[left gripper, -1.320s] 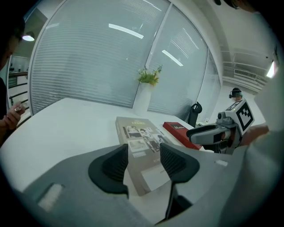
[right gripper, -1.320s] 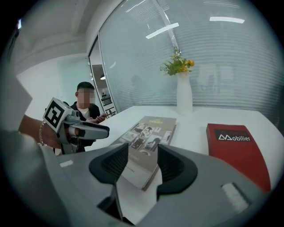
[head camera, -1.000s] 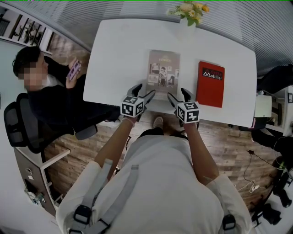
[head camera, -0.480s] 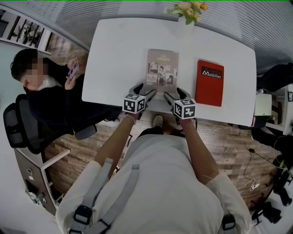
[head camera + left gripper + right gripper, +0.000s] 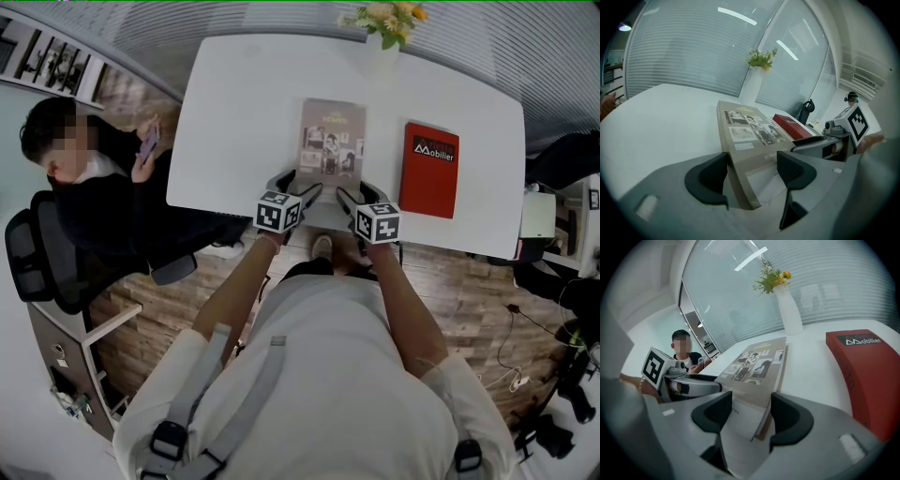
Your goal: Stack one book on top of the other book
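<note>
As left gripper (image 5: pixel 752 161) and right gripper (image 5: pixel 751 401) (just closing) straddle tan book (image 5: pixel 332 138), fingers apart, red book (image 5: pixel 431 169) lies alongside.

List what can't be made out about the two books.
- Beige photo-cover book: in the head view its near edge is covered by the left gripper and right gripper; the right one's jaws have just been closing, the book's corner between them.
- Its small cover print: too small, head view.
- Red hardcover book: right gripper view's rim cuts off its right side; the right gripper hides its near end in the left gripper view.
</note>
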{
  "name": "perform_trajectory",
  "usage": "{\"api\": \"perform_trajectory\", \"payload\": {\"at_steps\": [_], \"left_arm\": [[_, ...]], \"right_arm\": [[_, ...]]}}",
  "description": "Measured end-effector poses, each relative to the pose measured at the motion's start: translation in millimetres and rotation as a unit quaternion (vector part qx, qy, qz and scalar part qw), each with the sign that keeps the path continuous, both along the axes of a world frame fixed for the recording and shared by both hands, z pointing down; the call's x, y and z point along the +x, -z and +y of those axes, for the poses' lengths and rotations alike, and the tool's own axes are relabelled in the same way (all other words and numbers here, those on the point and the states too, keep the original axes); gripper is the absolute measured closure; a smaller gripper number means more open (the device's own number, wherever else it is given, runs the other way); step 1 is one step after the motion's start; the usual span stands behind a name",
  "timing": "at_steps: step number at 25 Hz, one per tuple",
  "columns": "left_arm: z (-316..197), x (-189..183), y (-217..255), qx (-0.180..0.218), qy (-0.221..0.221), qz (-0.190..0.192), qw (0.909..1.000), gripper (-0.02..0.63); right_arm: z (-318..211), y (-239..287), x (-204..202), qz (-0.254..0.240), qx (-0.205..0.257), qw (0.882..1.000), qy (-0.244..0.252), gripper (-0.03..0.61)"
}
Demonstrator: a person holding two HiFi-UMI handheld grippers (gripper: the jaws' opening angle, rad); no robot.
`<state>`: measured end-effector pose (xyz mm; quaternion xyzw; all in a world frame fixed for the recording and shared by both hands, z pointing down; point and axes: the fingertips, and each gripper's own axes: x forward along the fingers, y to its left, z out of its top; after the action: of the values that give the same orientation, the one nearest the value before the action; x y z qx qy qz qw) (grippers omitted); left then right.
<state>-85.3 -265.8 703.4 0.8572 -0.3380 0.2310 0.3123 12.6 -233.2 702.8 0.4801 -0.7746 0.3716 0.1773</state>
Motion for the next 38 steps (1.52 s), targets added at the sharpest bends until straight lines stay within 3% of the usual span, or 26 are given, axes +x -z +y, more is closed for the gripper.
{"api": "perform_trajectory", "payload": {"at_steps": [16,38], "left_arm": [[3.4,0.2,17.1,0.010,0.011,0.009,0.9998,0.275],[12.0,-2.0,100.2,0.067,0.041,0.039,0.9962,0.275]], "right_arm": [[2.2,18.7,0.2,0.001,0.019,1.000,-0.001,0.327],[9.3,101.4,0.7,-0.012,0.074,0.997,0.005,0.330]]}}
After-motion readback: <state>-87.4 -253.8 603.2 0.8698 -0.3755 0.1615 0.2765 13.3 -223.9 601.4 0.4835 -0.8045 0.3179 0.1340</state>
